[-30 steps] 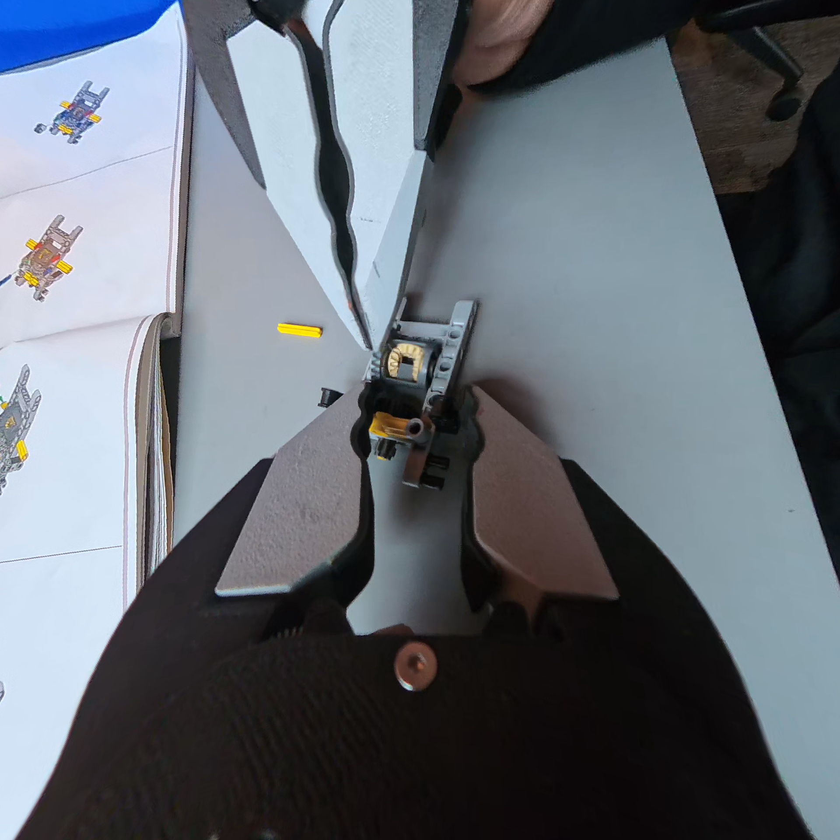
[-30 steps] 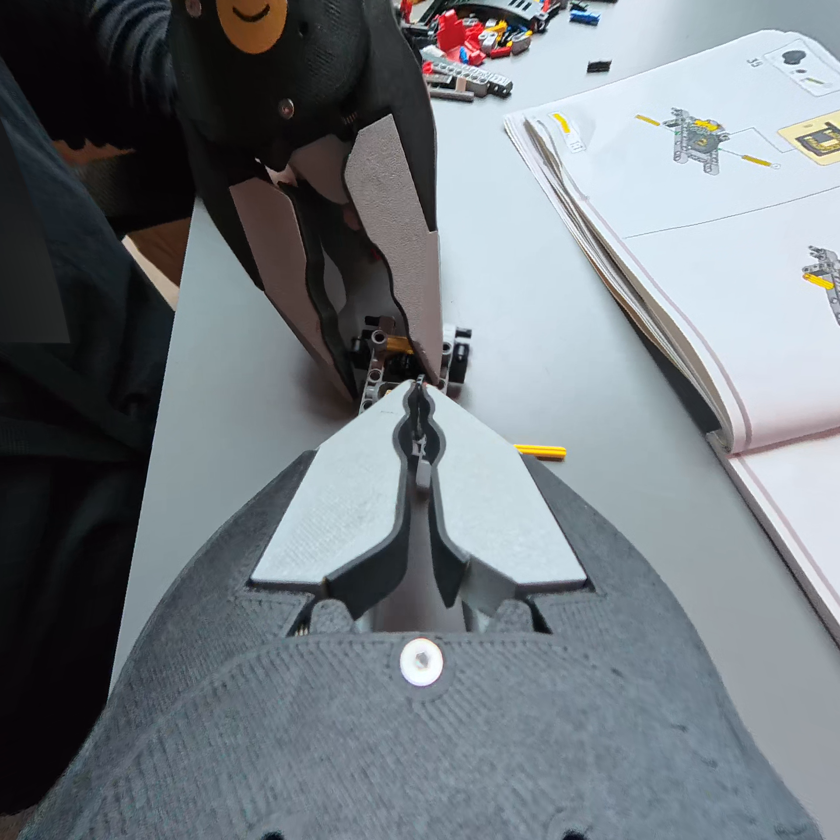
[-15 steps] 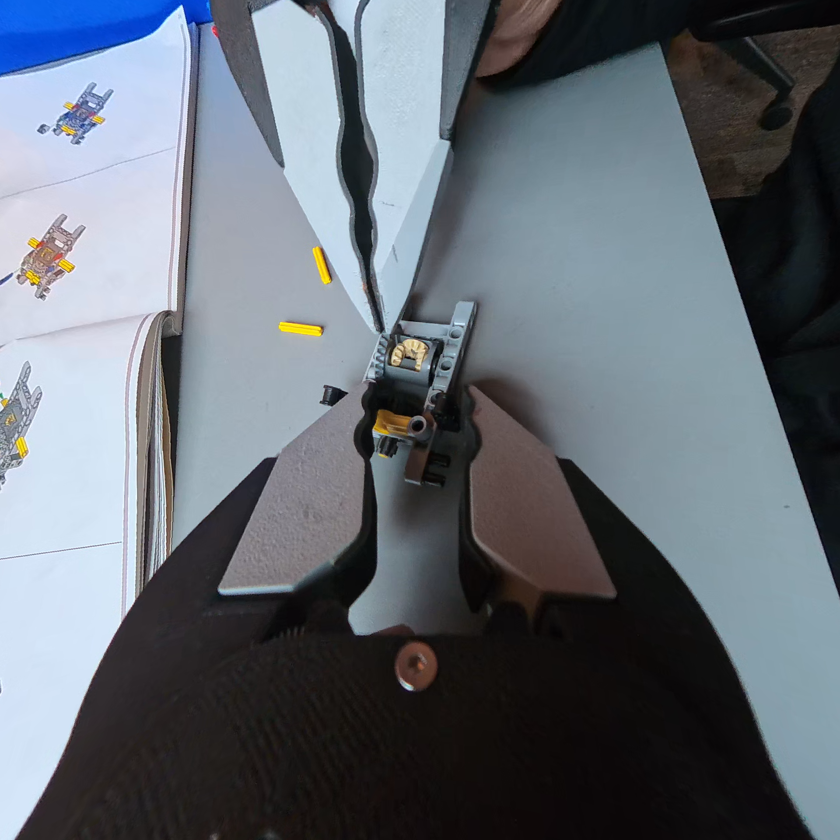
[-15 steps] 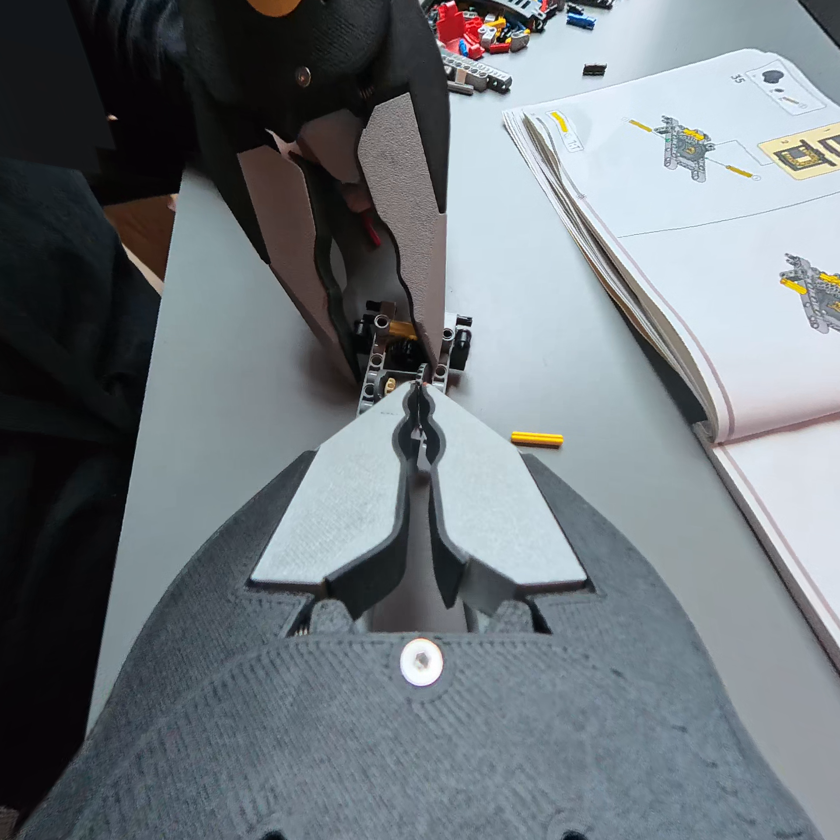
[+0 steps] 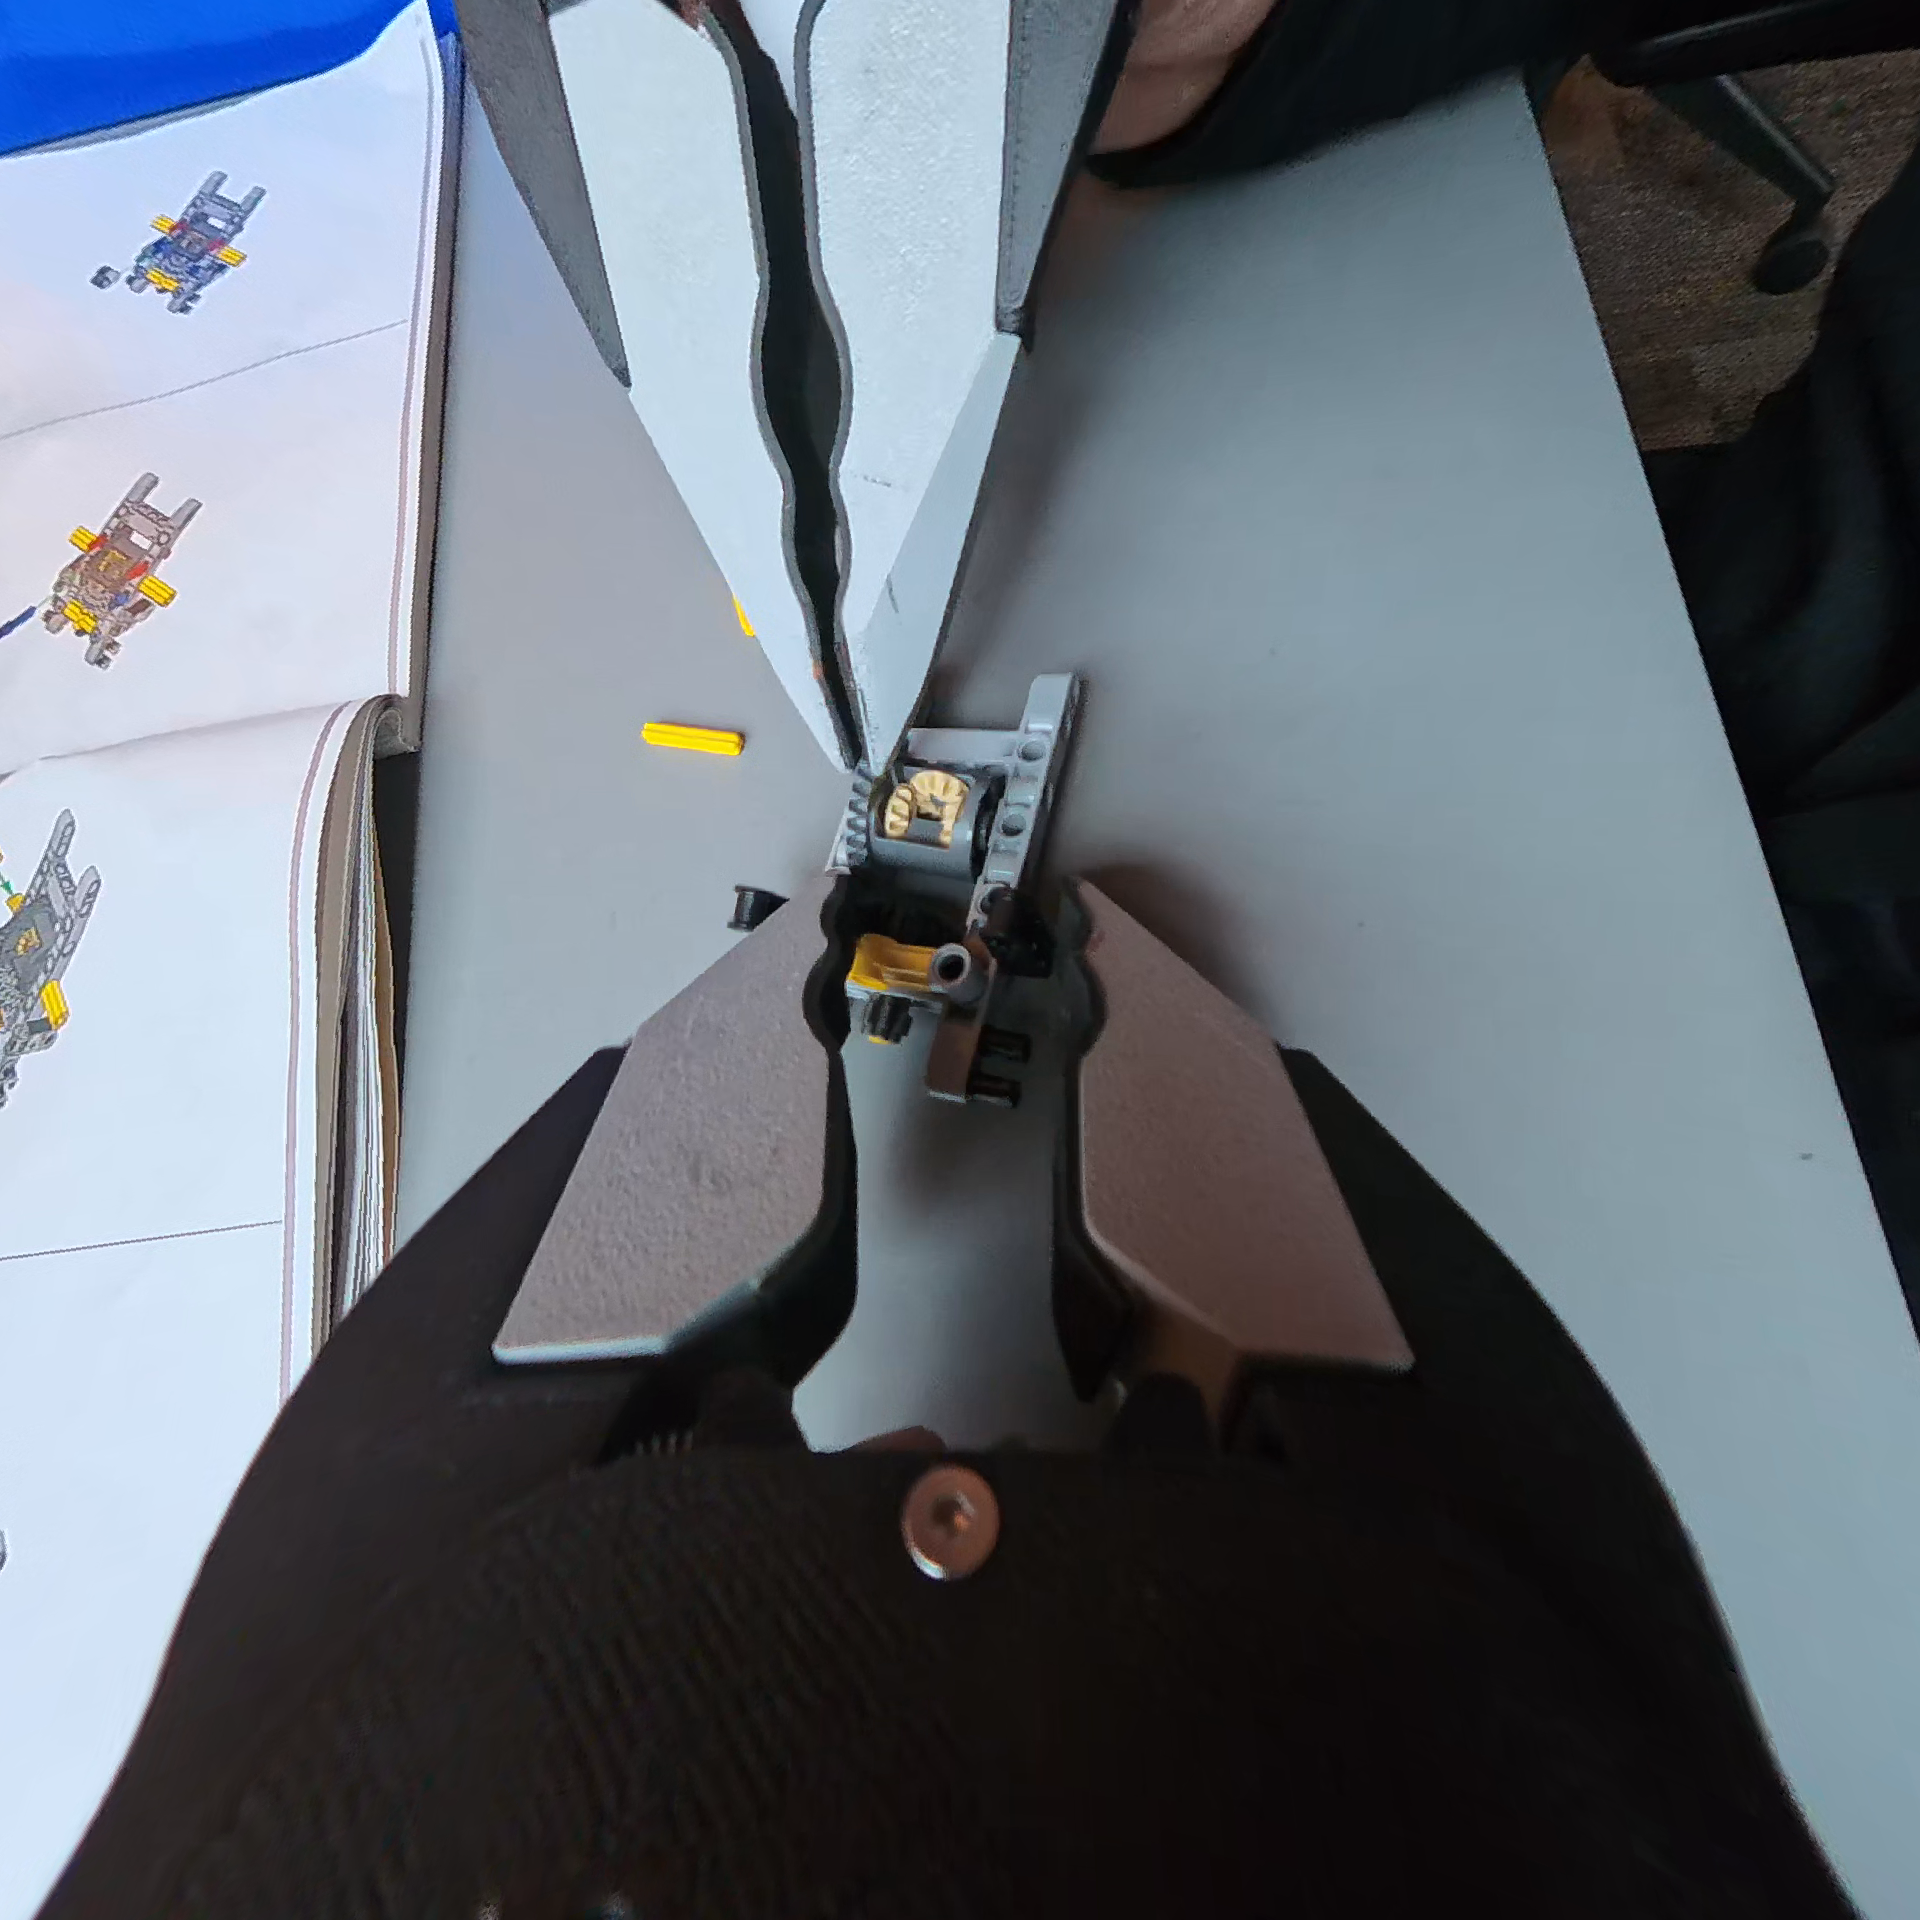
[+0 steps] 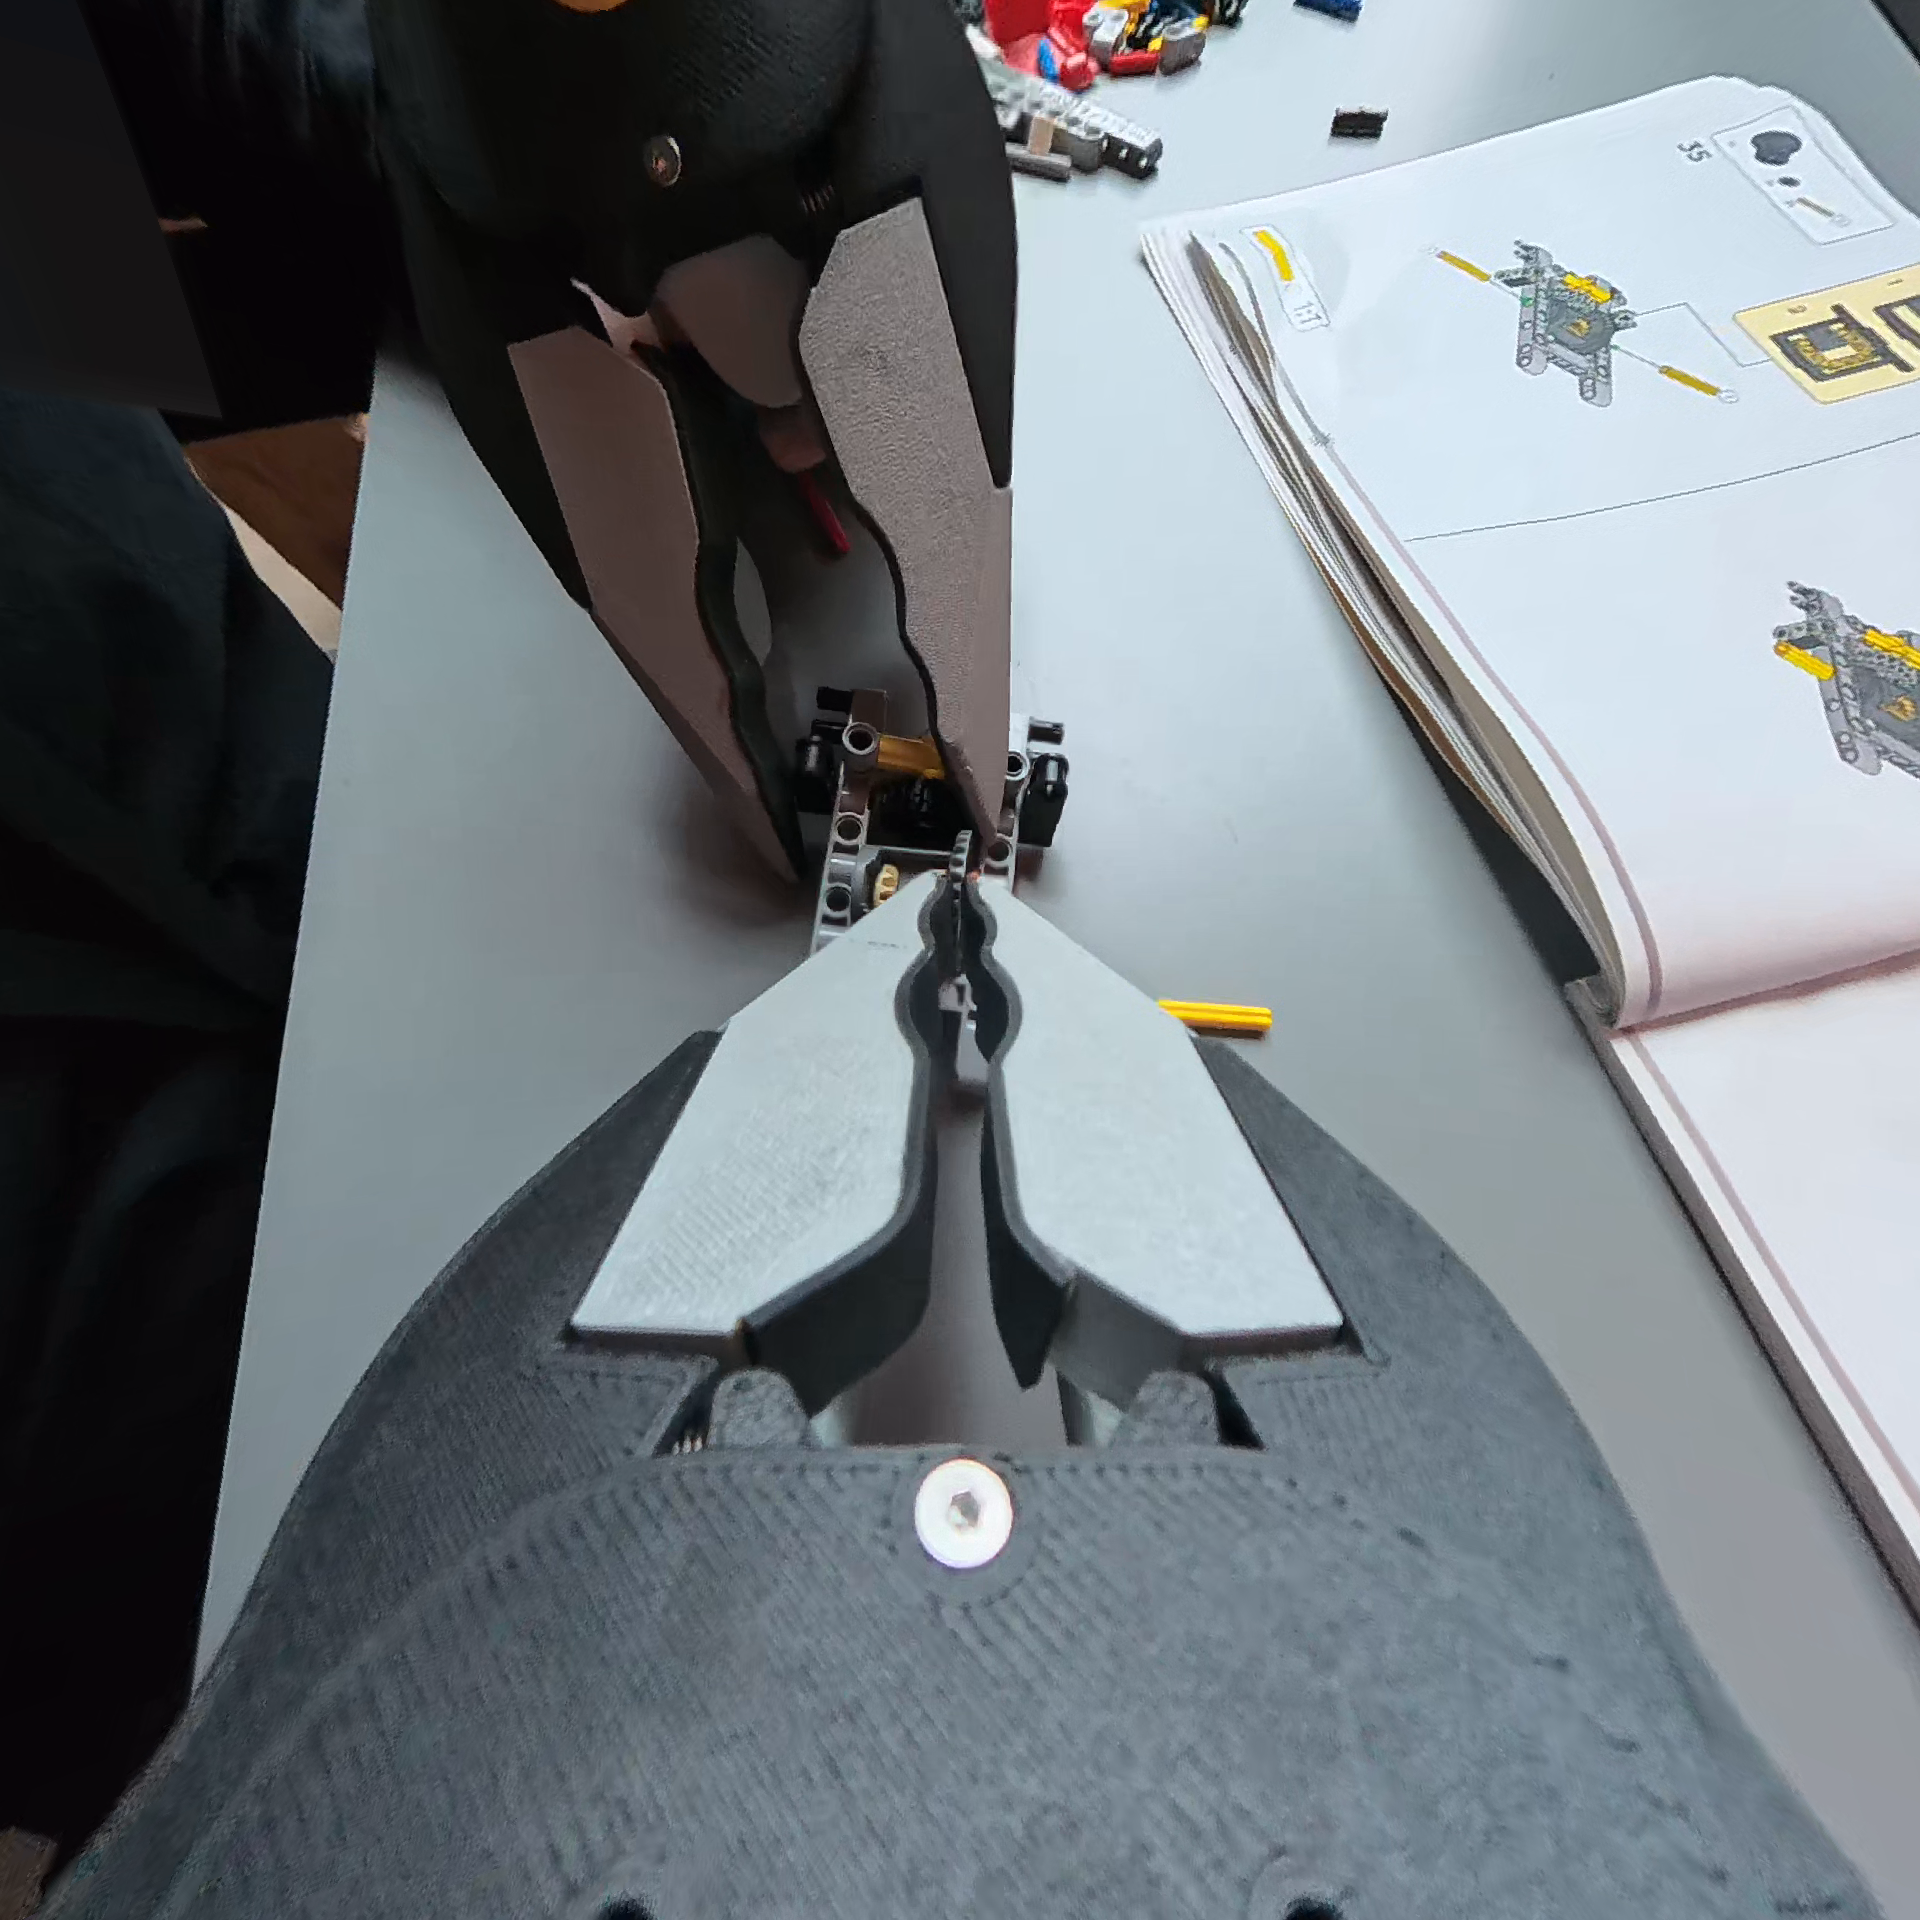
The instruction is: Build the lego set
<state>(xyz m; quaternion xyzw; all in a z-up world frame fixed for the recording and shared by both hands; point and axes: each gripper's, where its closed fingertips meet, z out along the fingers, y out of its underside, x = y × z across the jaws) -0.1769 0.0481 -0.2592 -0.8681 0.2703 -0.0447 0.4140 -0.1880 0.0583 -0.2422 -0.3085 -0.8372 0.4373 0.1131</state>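
My left gripper [image 5: 951,914] is clamped on the black-and-yellow near end of the one lego assembly [image 5: 951,831], which sits on the grey table [image 5: 1299,727]. My right gripper [image 6: 961,894] comes in from twelve o'clock in the left wrist view, its fingers pressed together on a small dark grey piece [image 6: 956,1013] with the tips touching the assembly's grey frame beside the tan gear [image 5: 925,805]. I count two grippers, one assembly and one open instruction booklet [image 5: 208,727] at nine o'clock. The left wrist view shows one full yellow axle [image 5: 693,738] at ten o'clock, a second yellow sliver [image 5: 743,615] half hidden behind my right gripper, and one small black pin [image 5: 746,906]. Only the right wrist view shows the pile of loose bricks [image 6: 1091,62] at twelve o'clock, a lone black piece [image 6: 1358,122] and a red rod [image 6: 826,514] between my left gripper's fingers.
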